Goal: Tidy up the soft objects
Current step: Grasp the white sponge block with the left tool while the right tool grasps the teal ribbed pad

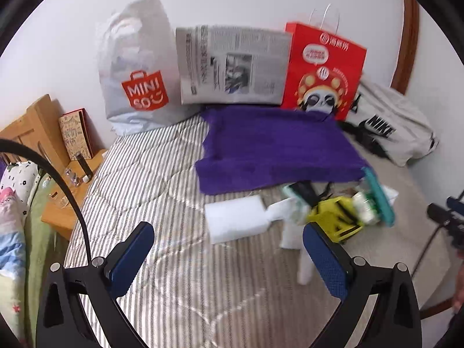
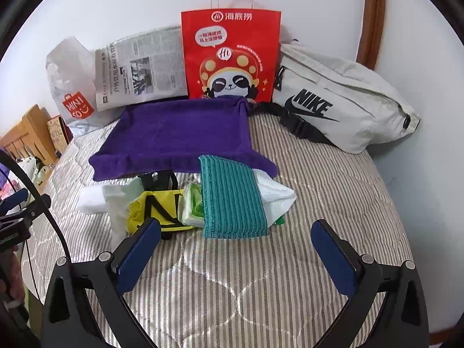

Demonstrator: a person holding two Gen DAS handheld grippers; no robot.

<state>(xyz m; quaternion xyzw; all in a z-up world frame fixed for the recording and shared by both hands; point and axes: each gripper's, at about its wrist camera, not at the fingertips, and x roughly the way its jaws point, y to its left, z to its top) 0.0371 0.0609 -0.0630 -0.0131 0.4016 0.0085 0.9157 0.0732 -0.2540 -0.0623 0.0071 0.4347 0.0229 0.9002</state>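
A pile of soft things lies mid-bed in front of a purple towel point(image 2: 179, 133), which also shows in the left wrist view point(image 1: 272, 148). The pile holds a teal ribbed cloth point(image 2: 232, 200), a white cloth point(image 2: 275, 194), a yellow and black pouch point(image 2: 156, 208), a green tissue pack point(image 2: 192, 206) and a white foam block point(image 1: 236, 220). My left gripper point(image 1: 229, 249) is open and empty, just short of the foam block. My right gripper point(image 2: 236, 246) is open and empty, just in front of the teal cloth.
Against the back wall stand a grey Miniso plastic bag point(image 1: 136, 69), a folded newspaper point(image 1: 232, 63), a red paper bag point(image 2: 232, 55) and a grey Nike waist bag point(image 2: 342, 98). A wooden nightstand point(image 1: 66, 208) with a book and small items stands left of the striped bed point(image 2: 232, 284).
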